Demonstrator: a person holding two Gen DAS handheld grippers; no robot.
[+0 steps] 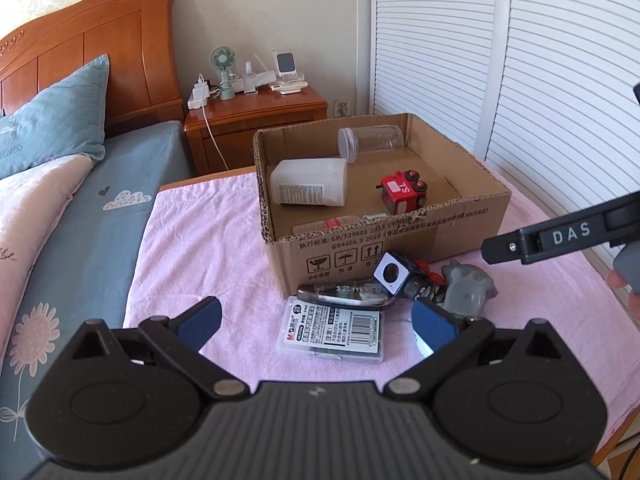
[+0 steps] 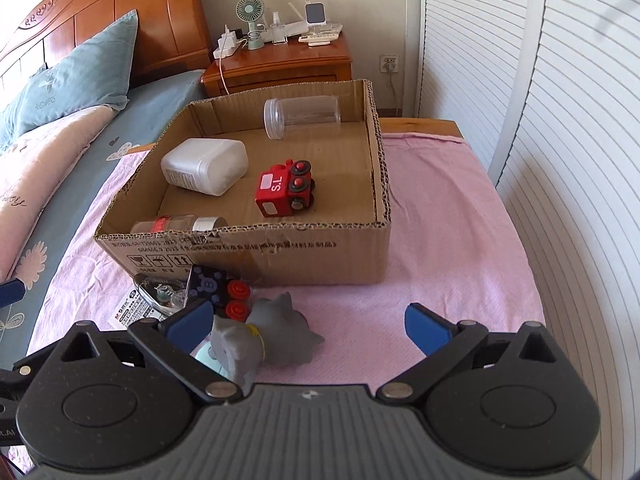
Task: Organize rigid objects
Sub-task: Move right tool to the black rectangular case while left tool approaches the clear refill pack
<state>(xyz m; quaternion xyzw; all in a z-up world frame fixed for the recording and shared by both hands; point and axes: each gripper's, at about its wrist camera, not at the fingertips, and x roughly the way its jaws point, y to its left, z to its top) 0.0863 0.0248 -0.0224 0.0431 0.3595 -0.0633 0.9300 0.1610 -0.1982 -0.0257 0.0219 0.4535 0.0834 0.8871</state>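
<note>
Four objects are already seen inside the cardboard box (image 2: 256, 256): a clear jar (image 2: 302, 117) lying against the far wall, a white plastic container (image 2: 205, 171) on its side towards the left wall, a red toy train (image 2: 285, 194) near the middle, and a small bottle (image 2: 180, 225) tucked against the near wall. The task is judged roughly half done.

Left outside, pressed against the box's near wall by its left corner, is a small cluster: a flat stationery case (image 1: 333, 329), a correction tape dispenser (image 1: 344, 293), a dark toy car with red wheels (image 2: 224, 290), and a grey animal figure (image 2: 260, 338). All of these are still to be placed in the box.

Both tools are held released, with nothing gripped. The left gripper (image 1: 316, 324) is spread wide over the stationery case. The right gripper (image 2: 310, 326) is likewise spread, its left finger overlapping the grey figure in view; contact cannot be confirmed.

Everything is carried on a table covered by a pink cloth (image 2: 460, 248), the box set towards its far edge. A bed (image 1: 80, 208) with blue pillow is seen at the left, a wooden nightstand (image 2: 280, 60) beyond, and white louvred doors (image 2: 560, 120) at the right.
</note>
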